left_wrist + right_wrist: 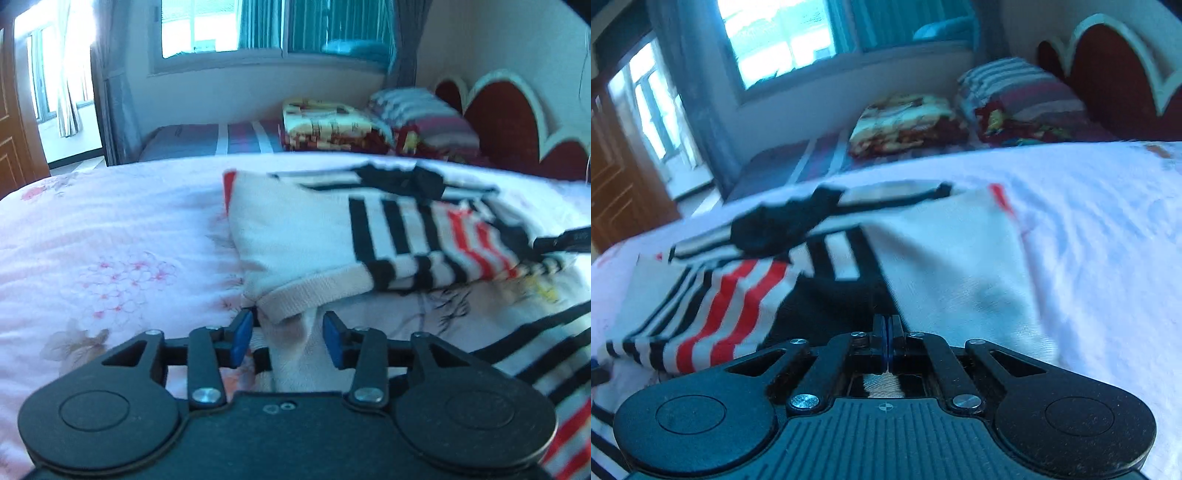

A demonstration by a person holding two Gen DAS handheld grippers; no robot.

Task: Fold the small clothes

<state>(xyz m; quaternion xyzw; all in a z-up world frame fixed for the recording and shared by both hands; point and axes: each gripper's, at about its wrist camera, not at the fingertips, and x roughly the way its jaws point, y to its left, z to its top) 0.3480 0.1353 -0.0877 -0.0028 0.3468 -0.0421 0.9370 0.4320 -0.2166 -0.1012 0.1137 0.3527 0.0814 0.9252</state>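
Observation:
A small knit garment (295, 240), white with black and red stripes, lies partly doubled over on the pink flowered bed cover (110, 240). Its ribbed beige hem corner (280, 306) sits just ahead of my left gripper (288, 332), whose blue pads stand apart without pressing on cloth. In the right wrist view the same garment (960, 277) runs down to my right gripper (887, 332). That gripper's pads are together, and the cloth's edge seems pinched between them. The right gripper's dark tip (565, 238) shows at the garment's far right side.
More striped cloth (546, 350) lies at the lower right. Folded blankets (332, 125) and a striped pillow (417, 110) are stacked on the far bed by the red headboard (509, 118). A window, curtains and a wooden door (14, 129) stand behind.

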